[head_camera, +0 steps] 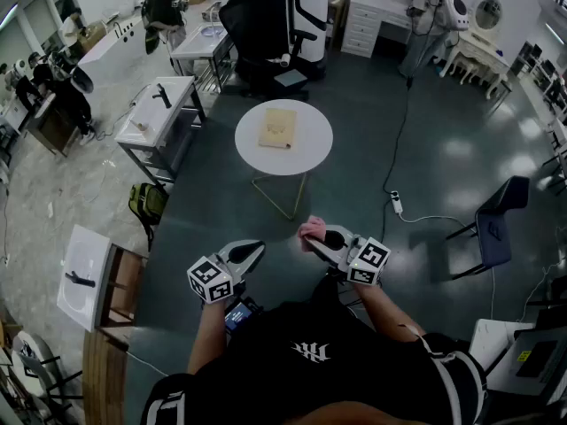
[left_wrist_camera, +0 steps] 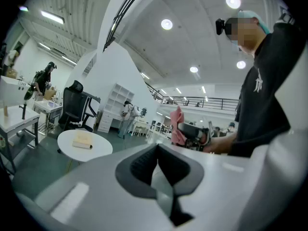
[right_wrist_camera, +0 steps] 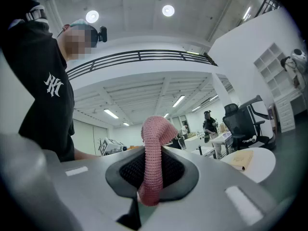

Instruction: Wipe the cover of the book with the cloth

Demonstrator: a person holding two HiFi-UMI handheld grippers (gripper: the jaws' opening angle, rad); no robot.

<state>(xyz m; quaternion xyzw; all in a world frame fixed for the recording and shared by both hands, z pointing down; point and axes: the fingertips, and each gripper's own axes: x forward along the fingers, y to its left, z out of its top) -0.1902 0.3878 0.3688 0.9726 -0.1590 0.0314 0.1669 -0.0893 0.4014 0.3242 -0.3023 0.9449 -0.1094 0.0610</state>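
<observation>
A tan book (head_camera: pixel 277 127) lies on a round white table (head_camera: pixel 310 153) some way in front of me; it also shows in the left gripper view as the book (left_wrist_camera: pixel 83 140) and in the right gripper view as the book (right_wrist_camera: pixel 243 158). My right gripper (head_camera: pixel 310 236) is held near my body, shut on a pink knitted cloth (head_camera: pixel 311 229); the cloth (right_wrist_camera: pixel 154 158) stands up between its jaws. My left gripper (head_camera: pixel 254 249) is beside it, shut and holding nothing, its jaws (left_wrist_camera: pixel 158 165) pressed together. Both grippers are well short of the table.
A black office chair (head_camera: pixel 266 25) stands behind the round table. White desks (head_camera: pixel 159 113) are at the left, a dark chair (head_camera: pixel 496 228) at the right. A power cable with a strip (head_camera: pixel 397 204) runs over the grey floor. People are working at the back.
</observation>
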